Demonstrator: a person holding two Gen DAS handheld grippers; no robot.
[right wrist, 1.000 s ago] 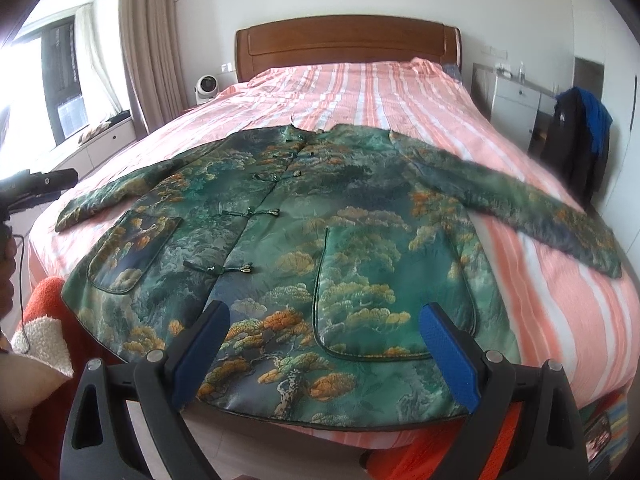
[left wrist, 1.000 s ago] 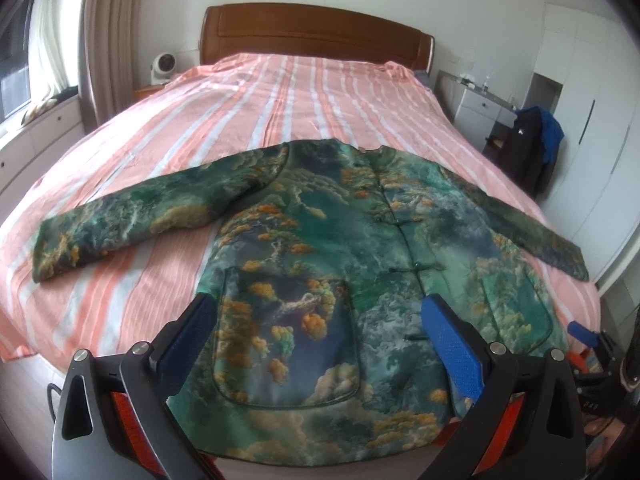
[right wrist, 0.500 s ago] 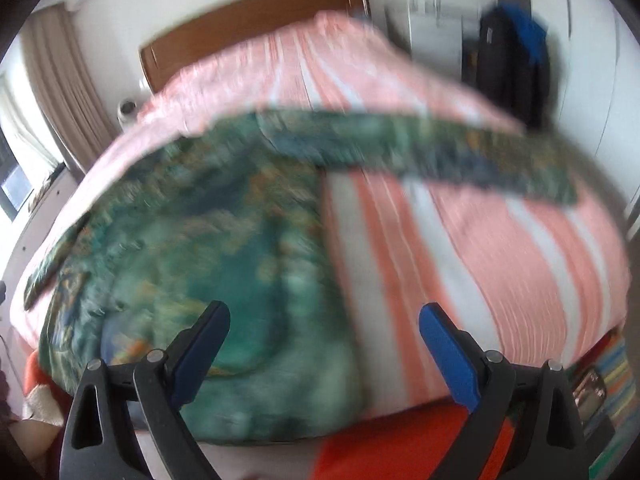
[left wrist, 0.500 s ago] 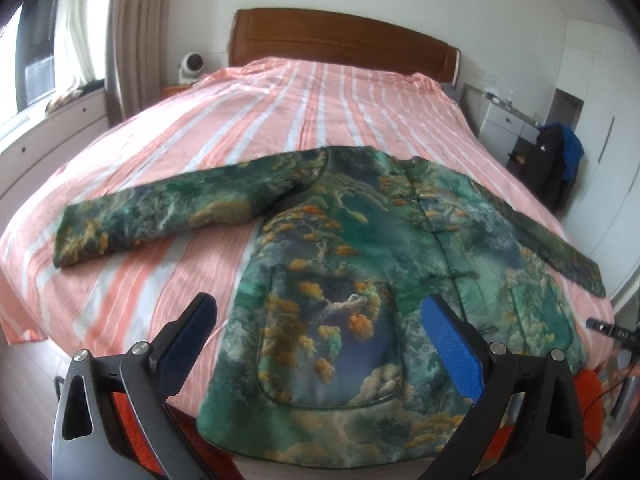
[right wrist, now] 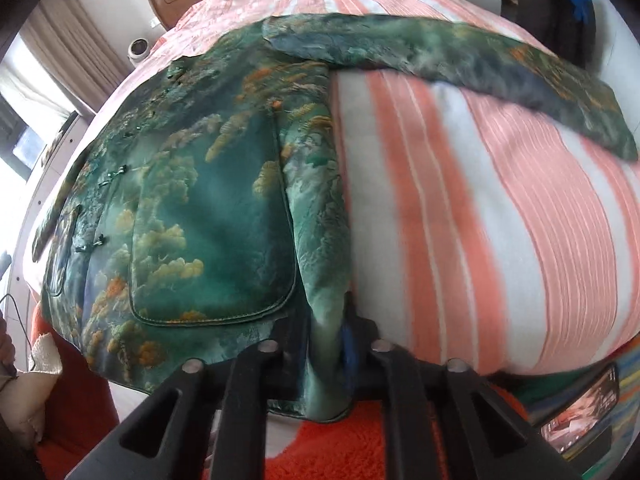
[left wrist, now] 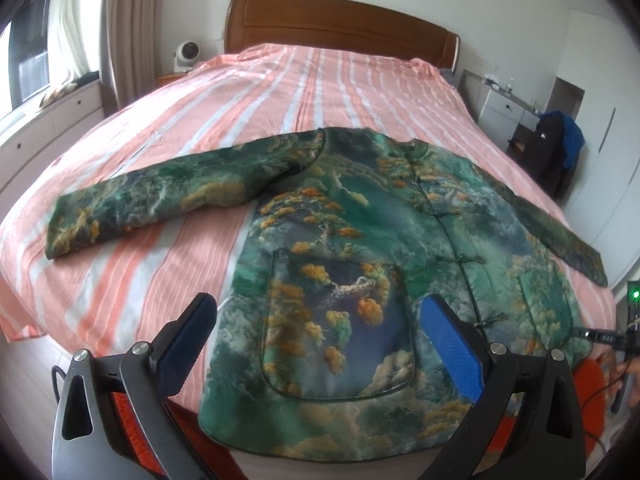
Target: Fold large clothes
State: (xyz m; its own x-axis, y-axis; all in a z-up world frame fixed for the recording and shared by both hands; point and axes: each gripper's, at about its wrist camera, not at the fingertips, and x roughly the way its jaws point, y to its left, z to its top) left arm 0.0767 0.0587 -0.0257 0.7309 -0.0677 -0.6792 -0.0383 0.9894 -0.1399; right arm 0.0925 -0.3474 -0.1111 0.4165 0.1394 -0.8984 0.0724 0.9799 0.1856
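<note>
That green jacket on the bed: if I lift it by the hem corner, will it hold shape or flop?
Likely floppy: the jacket hem bunches between the closing right claw. The glossy fabric may slip. The spread sleeve will probably drag behind.

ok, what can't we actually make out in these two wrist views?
- Right gripper pads: right wrist view, buried in the jacket hem fold as the jaws are closing; pad contact unclear.
- Jacket's lower hem: left wrist view, hidden behind the left gripper fingers.
- Far sleeve: right wrist view, motion-blurred.
- Items on the white dresser: left wrist view, too small.
</note>
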